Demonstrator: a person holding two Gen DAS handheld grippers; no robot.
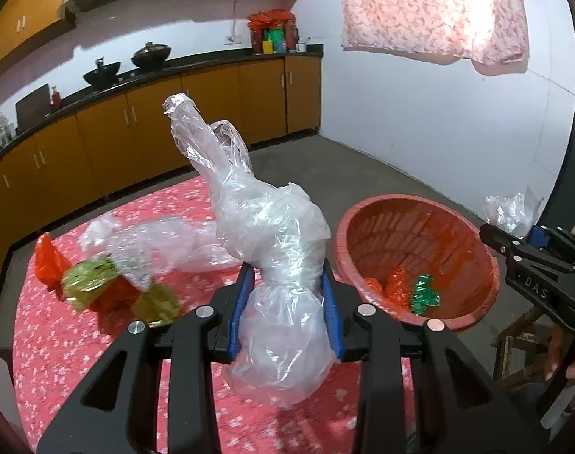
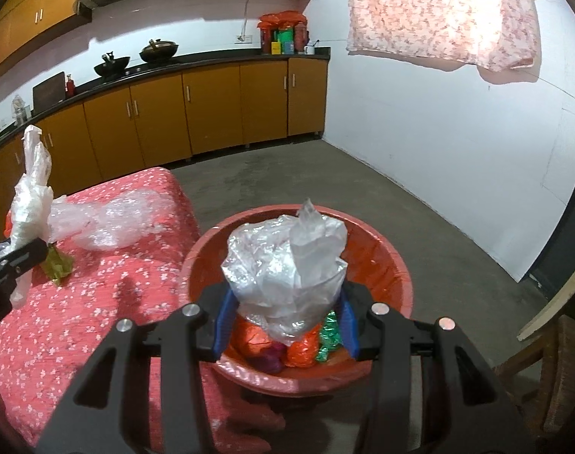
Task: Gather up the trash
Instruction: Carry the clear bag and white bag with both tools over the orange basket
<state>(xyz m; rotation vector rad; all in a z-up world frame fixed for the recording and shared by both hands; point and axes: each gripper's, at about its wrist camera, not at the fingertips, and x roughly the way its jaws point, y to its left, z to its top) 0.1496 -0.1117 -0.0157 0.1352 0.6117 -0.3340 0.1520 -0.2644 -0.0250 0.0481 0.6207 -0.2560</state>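
Observation:
My left gripper (image 1: 285, 287) is shut on a clear crumpled plastic bag (image 1: 272, 234) and holds it above the red floral tablecloth (image 1: 60, 340), left of the red basket (image 1: 472, 249). My right gripper (image 2: 285, 321) is shut on another clear plastic bag (image 2: 287, 265) and holds it over the red basket (image 2: 397, 265). Orange and green wrappers (image 2: 313, 344) lie in the basket. More clear plastic (image 1: 151, 238), orange plastic (image 1: 49, 261) and yellow-green wrappers (image 1: 90, 280) lie on the table.
The basket stands off the table's right edge. A wooden stool (image 2: 556, 370) is at the lower right. Brown kitchen cabinets (image 2: 211, 102) line the far wall. A floral cloth (image 2: 438, 11) hangs on the white wall. Grey floor lies beyond.

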